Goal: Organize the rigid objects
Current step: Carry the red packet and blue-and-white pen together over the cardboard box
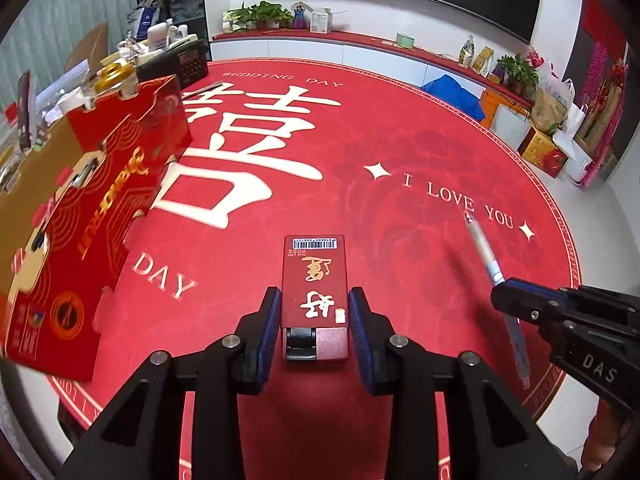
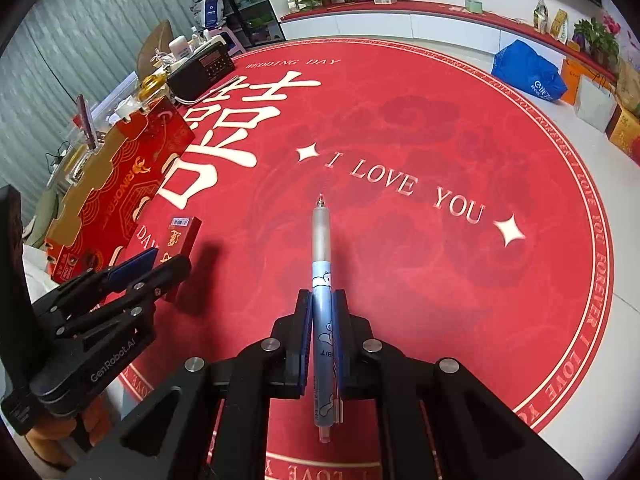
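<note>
The left hand-held gripper [image 1: 313, 312] is clamped on a small red box [image 1: 315, 292] at lower centre of its view. The right hand-held gripper [image 2: 322, 312] is pinched tight on a blue pen [image 2: 325, 304] at lower centre of its own view. Both items appear lifted above the red mat [image 2: 440, 140]. A red gift carton [image 1: 100, 208] stands at the left edge. Judged progress: pick-up complete, placement outstanding. Both grippers point steeply downward.

This looks like a room in a home, dressed up for a wedding: a big round red rug [image 1: 400, 152], potted plants [image 1: 260, 14], gift bags [image 1: 560, 120].
</note>
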